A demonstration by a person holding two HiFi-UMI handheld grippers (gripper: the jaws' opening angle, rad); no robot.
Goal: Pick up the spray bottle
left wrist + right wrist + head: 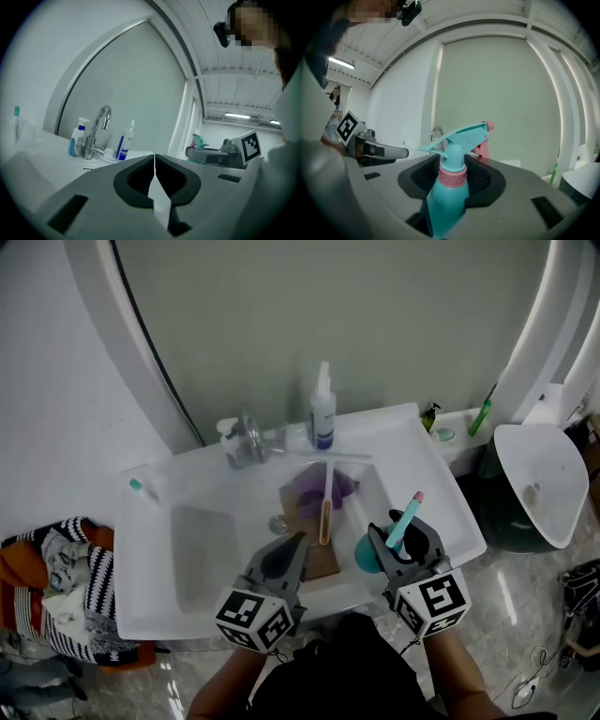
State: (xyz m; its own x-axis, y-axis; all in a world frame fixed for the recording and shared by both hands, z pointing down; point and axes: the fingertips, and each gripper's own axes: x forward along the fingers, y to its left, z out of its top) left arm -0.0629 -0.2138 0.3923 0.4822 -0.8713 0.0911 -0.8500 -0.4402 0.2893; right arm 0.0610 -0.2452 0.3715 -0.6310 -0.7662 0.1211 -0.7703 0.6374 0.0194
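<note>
The spray bottle (403, 519) is teal with a pink collar and a pink nozzle tip. It stands upright between the jaws of my right gripper (401, 532), which is shut on its body just below the collar (451, 179). The bottle hangs over the front right part of the white sink (441, 498). My left gripper (296, 545) is at the sink's front edge, to the left of the right one. Its jaws are shut with nothing between them, and in the left gripper view the left gripper (154, 161) points toward the faucet (96, 133).
At the back of the sink stand the faucet (249, 437), a small blue-and-white sprayer (228, 433) and a white bottle with a blue label (322, 413). A purple cloth (342, 486), a brown board (319, 559) and an orange-handled brush (325, 517) lie in the basin. A basket of clothes (56, 587) is left; a white bin (539, 479) is right.
</note>
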